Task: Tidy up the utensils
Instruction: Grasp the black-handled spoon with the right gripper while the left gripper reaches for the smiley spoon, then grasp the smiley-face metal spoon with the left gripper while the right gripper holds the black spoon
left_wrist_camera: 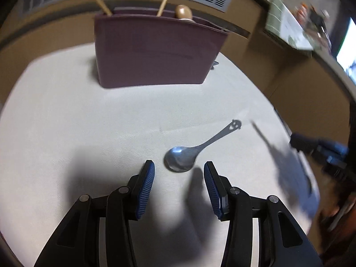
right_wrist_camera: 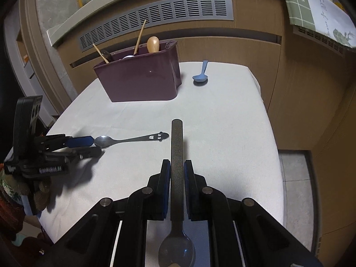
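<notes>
A maroon utensil bin (left_wrist_camera: pixel 153 49) (right_wrist_camera: pixel 142 77) stands at the far side of the white-clothed table (left_wrist_camera: pixel 66 122) (right_wrist_camera: pixel 222 122), holding wooden chopsticks (right_wrist_camera: pixel 139 36) and a wooden spoon (right_wrist_camera: pixel 153 44). A metal spoon with a smiley-face handle (left_wrist_camera: pixel 189 153) (right_wrist_camera: pixel 131 140) lies on the cloth. My left gripper (left_wrist_camera: pixel 179 169) (right_wrist_camera: pixel 93 146) is open, its fingers either side of that spoon's bowl, just short of it. My right gripper (right_wrist_camera: pixel 177 166) is shut on a dark-handled metal spoon (right_wrist_camera: pixel 176 155), handle pointing forward, bowl toward the camera. A blue spoon (right_wrist_camera: pixel 201 72) lies right of the bin.
A wooden cabinet with a grey vent grille (right_wrist_camera: pixel 155 17) runs behind the table. A green checked cloth (right_wrist_camera: pixel 311 4) hangs at the upper right. The table's right edge (right_wrist_camera: pixel 273 133) drops to a tiled floor.
</notes>
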Demonstrator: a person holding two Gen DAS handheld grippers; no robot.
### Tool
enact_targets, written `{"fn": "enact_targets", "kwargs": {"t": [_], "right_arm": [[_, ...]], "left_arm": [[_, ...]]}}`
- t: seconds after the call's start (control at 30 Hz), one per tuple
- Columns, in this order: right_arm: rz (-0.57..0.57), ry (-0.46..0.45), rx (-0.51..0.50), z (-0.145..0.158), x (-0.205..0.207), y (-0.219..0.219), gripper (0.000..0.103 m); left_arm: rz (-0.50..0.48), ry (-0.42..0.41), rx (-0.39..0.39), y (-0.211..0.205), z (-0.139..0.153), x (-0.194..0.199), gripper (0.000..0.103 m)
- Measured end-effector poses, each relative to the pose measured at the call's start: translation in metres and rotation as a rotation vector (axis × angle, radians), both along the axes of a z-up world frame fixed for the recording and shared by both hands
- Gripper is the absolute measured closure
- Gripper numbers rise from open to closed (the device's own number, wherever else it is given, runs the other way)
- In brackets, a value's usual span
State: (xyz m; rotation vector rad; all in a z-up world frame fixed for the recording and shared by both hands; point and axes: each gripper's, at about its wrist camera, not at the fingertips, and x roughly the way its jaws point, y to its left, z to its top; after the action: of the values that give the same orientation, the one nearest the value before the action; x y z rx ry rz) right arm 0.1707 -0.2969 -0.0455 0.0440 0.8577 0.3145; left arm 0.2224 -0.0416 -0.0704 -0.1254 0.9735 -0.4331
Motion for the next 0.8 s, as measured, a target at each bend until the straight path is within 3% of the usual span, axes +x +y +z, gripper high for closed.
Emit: {"fn": "enact_targets", "kwargs": {"t": [0.17, 0.27, 0.33, 0.37, 0.47, 0.7, 0.8], "right_arm": [[-0.019, -0.001, 0.032, -0.003, -0.001, -0.005, 0.093], [-0.023, -0.004, 0.055, -0.004, -0.002, -0.007, 0.093], [-0.028, -0.011, 0.062, -0.004, -0.003, -0.009, 0.093], [-0.032, -0.015, 0.062, -0.003, -0.003, -0.010, 0.093], [-0.045, -0.023, 0.073, 0.000, -0.005, -0.013, 0.093], [-0.060, -0.097, 0.094, 0.024, -0.013, -0.021, 0.093], [-0.063, -0.097, 0.121, 0.028, -0.013, -0.022, 0.093]], "left_arm": [[0.071, 0.090, -0.108, -0.001, -0.002, 0.006, 0.060], [0.139, 0.134, -0.167, 0.000, -0.006, 0.016, 0.074], [0.189, 0.150, -0.164, -0.002, -0.009, 0.023, 0.093], [0.199, 0.139, -0.155, -0.004, -0.009, 0.024, 0.094], [0.204, 0.076, -0.128, -0.011, -0.001, 0.020, 0.099], [0.219, -0.243, -0.062, 0.006, 0.077, -0.012, 0.102], [0.233, -0.342, -0.029, 0.020, 0.106, -0.024, 0.102]]}}
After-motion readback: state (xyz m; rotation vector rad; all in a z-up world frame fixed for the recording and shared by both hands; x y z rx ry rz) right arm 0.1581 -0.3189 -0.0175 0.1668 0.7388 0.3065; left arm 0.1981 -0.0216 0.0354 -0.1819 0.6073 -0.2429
